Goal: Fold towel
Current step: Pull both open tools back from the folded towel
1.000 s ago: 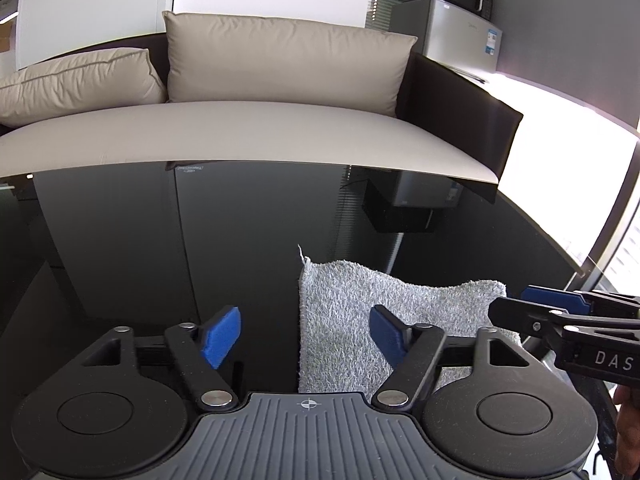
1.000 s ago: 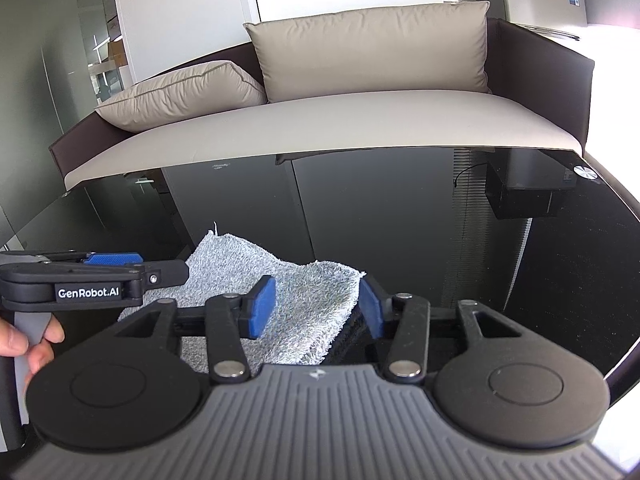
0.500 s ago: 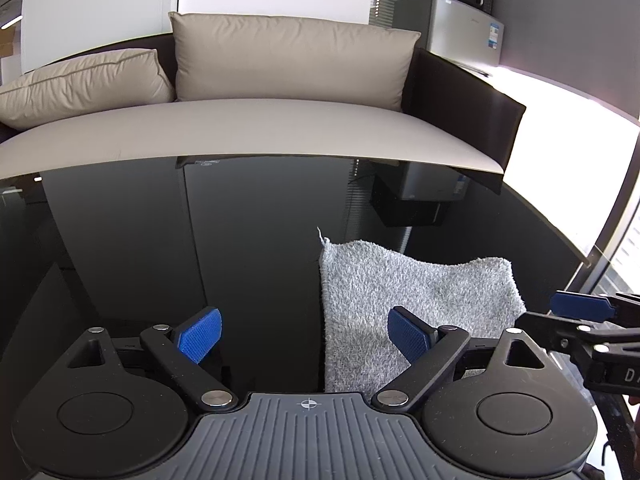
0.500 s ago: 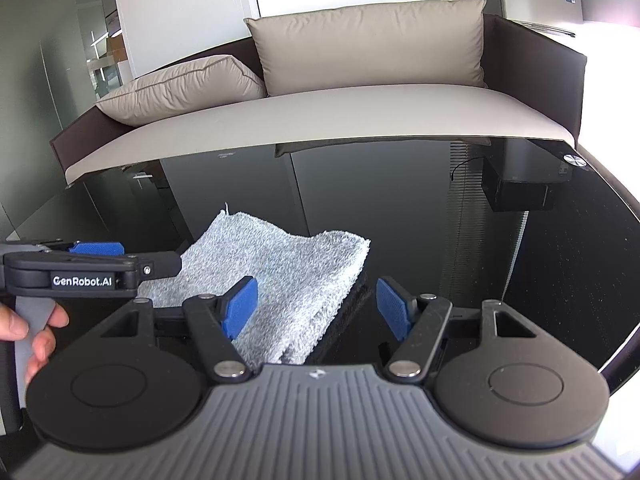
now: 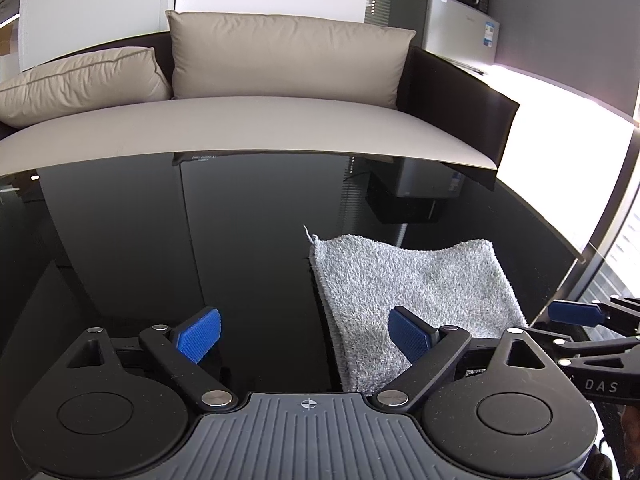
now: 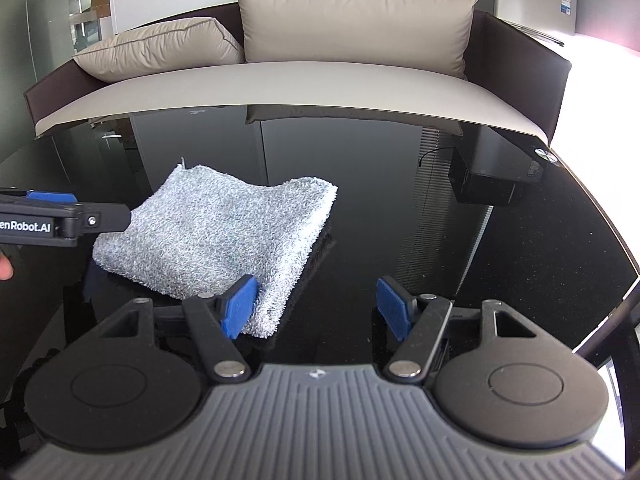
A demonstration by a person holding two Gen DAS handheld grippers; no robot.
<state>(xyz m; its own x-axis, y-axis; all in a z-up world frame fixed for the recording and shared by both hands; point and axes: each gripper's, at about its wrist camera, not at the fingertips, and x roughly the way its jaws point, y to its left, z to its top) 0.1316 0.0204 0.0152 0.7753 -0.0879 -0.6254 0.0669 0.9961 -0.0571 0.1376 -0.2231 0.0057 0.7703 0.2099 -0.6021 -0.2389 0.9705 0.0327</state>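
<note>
The towel's [image 5: 416, 296] near edge slips under the left gripper's [image 5: 306, 334] linkage, so that hem can't be read. In the right wrist view the towel's [image 6: 216, 236] near corner hides behind a blue finger [image 6: 239, 306]. The person's hand [image 6: 5, 268] is cut off at the frame's left edge. The label on the fridge [image 5: 460, 30] is too small to read.

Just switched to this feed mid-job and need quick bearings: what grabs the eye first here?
The grey towel, folded, lies on the glossy black table, just ahead of both grippers. The left gripper and right gripper both have their jaws open and have just been opening; neither holds the towel. Behind the table stands a beige sofa with two cushions.
</note>
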